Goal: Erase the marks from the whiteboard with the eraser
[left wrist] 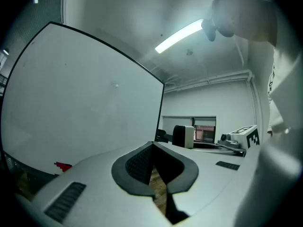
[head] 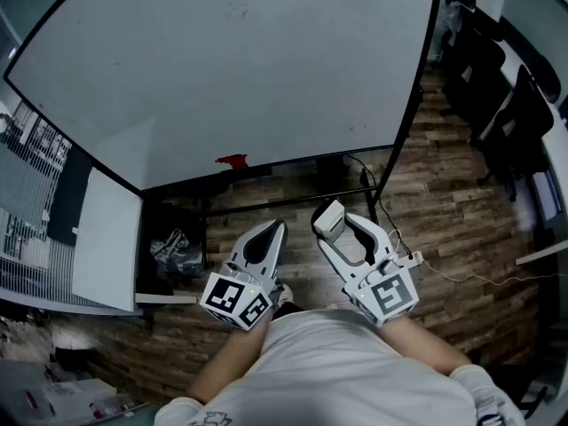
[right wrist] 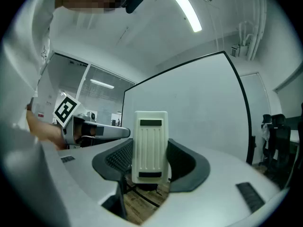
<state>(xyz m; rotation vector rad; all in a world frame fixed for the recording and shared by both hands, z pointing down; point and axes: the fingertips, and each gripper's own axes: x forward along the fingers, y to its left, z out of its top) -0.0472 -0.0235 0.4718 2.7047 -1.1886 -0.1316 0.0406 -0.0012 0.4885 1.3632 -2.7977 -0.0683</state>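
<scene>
Right gripper [head: 351, 229] was clamped on the white eraser [right wrist: 150, 145], which stood upright between its jaws. Left gripper [head: 269, 238] had its jaws closed together, nothing in them. Both were held low, near the person's torso, over the wood floor [head: 461, 202] and well apart from the whiteboard [head: 231, 69]. A small red object [head: 232, 161] sat at the board's bottom edge.

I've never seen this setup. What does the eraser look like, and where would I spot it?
Start at the big whiteboard that fills the top of the head view. Just below its bottom edge, the eraser is clamped in the right hand-held gripper. It is a cream, ribbed block, whereas the left hand-held gripper beside it is shut and empty.
</scene>
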